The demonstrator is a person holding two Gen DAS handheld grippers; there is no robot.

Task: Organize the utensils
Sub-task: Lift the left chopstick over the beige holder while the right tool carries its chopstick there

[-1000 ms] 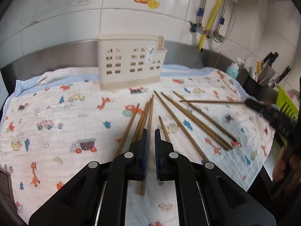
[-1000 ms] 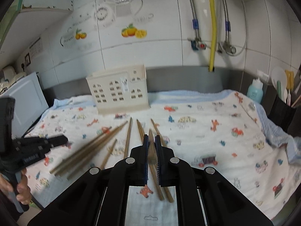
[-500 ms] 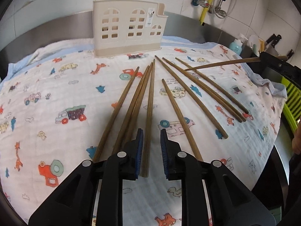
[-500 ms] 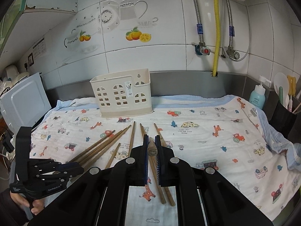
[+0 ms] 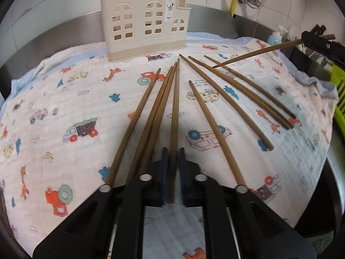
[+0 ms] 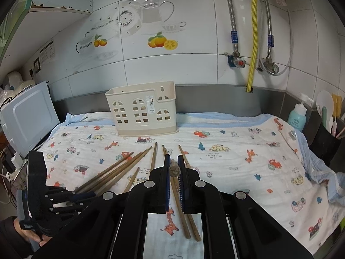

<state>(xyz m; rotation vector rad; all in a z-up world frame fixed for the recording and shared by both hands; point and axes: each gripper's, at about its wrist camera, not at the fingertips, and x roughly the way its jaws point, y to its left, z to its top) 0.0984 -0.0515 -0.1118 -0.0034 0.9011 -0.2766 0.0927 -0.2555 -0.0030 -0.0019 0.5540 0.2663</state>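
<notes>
Several brown wooden chopsticks [image 5: 224, 99] lie fanned out on a cartoon-print cloth [image 5: 64, 108]. A cream slotted utensil holder [image 5: 144, 24] stands upright at the back; it also shows in the right wrist view [image 6: 142, 110]. My left gripper [image 5: 172, 153] is low on the cloth with its jaws closed around the near end of one chopstick [image 5: 175, 116]. My right gripper [image 6: 173, 161] is shut on a chopstick [image 6: 174, 170] seen end-on, raised above the cloth; it shows at the right of the left wrist view [image 5: 258, 52].
A blue soap bottle [image 6: 298, 116] and a black tub of utensils [image 6: 327, 138] stand at the right. A white appliance [image 6: 28, 116] stands at the left. A green rack [image 5: 340, 95] is past the cloth's right edge. Pipes [image 6: 252, 32] run down the tiled wall.
My left gripper has dropped lower and moved forward, and its jaws have closed in around one chopstick. My right gripper has lifted its chopstick higher off the cloth.
</notes>
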